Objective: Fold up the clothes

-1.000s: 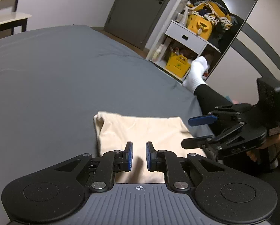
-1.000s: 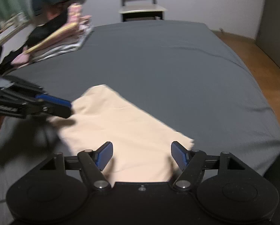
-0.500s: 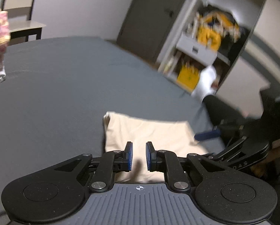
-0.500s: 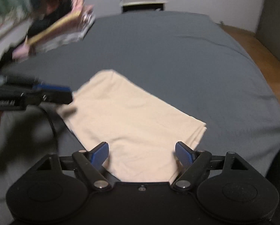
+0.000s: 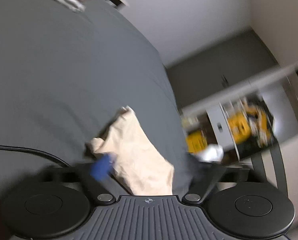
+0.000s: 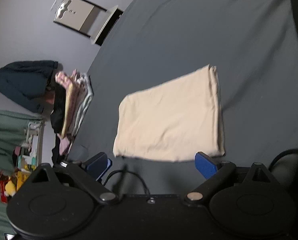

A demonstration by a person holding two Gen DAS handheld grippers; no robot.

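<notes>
My right hand-held gripper (image 6: 156, 165) is spread wide and empty, hovering just off the near edge of the folded cream garment (image 6: 169, 118), which lies flat on the grey bed (image 6: 188, 32). My left hand-held gripper (image 5: 147, 166) also looks spread, though it is blurred; whether it touches the cloth I cannot tell.

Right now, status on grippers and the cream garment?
Right gripper open, short of the cloth. Left gripper open, blurred. Cream garment folded flat on the grey bed. Folded pile off to the side, clear.
</notes>
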